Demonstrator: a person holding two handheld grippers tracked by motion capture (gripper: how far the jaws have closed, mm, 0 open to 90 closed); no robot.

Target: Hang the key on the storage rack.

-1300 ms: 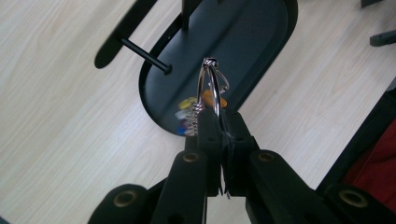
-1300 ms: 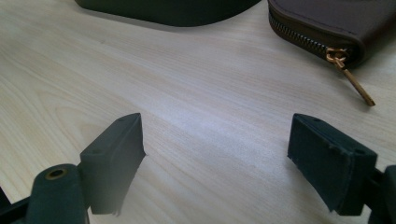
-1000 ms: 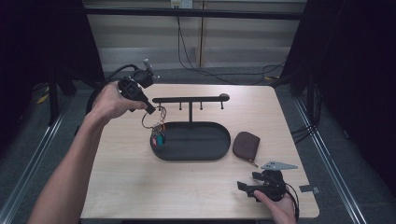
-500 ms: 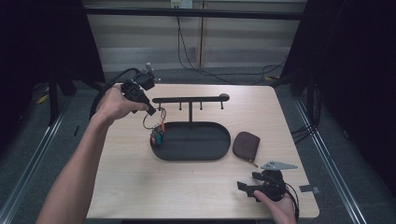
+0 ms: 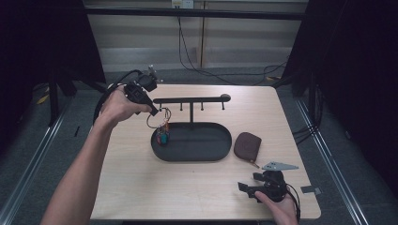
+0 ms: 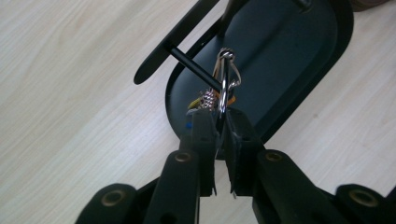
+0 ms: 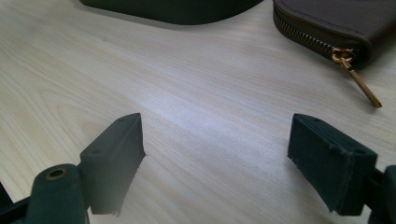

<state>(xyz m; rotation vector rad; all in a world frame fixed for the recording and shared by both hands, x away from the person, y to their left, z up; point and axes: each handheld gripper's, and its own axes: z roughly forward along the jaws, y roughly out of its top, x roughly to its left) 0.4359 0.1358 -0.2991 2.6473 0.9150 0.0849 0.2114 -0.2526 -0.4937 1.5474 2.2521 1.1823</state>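
Right gripper [image 5: 248,189]: held low at the tabletop's [image 5: 141,187] near right corner, jaws spread wide with bare wood seen between them in the right gripper view.
Brown zip pouch [image 5: 247,146]: laid flat toward the right edge, just beside the tray's right end; its gold zip pull [image 7: 357,79] is pointed toward the near edge.
Black oval tray [image 5: 197,152]: set at the tabletop's middle, with a post and a pegged crossbar [image 5: 190,99] carried above it.
Key ring [image 6: 224,84]: clamped by its silver loop, hung against a crossbar peg over the tray's left end, coloured pieces dangling beneath.
Left gripper [image 6: 218,122]: jaws clenched on the key ring, held toward the far left corner.
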